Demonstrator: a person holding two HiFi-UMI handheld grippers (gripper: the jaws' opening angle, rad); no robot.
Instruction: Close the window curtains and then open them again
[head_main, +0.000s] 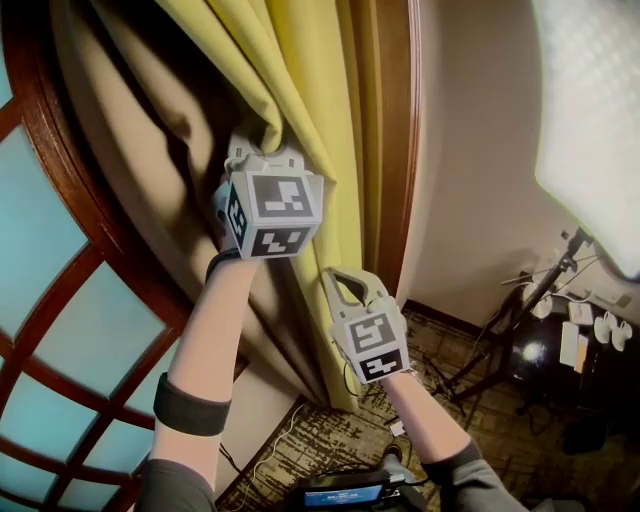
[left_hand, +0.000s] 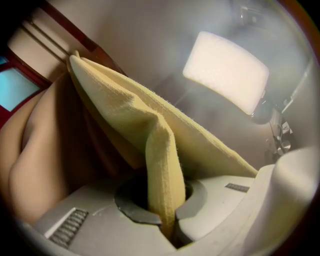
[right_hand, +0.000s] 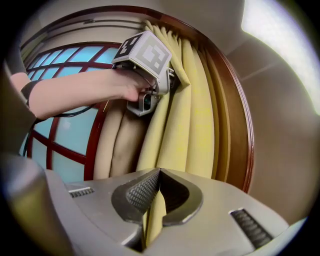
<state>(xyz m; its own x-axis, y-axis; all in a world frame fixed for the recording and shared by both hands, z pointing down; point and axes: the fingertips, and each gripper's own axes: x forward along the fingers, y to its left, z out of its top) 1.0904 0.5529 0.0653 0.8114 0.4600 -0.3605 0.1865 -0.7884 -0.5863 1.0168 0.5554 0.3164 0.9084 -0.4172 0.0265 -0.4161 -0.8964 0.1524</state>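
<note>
Your left tool (head_main: 262, 152), at frame centre, clenches a fold of the curtain (head_main: 300, 70) (yellow); your right tool (head_main: 345, 285) pinches it lower down.

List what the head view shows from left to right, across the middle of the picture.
Window → left gripper → right gripper → bare wall → light stand → lamp panel. The yellow curtain, pinched by both grippers, spans the middle, so it is left out.
</note>
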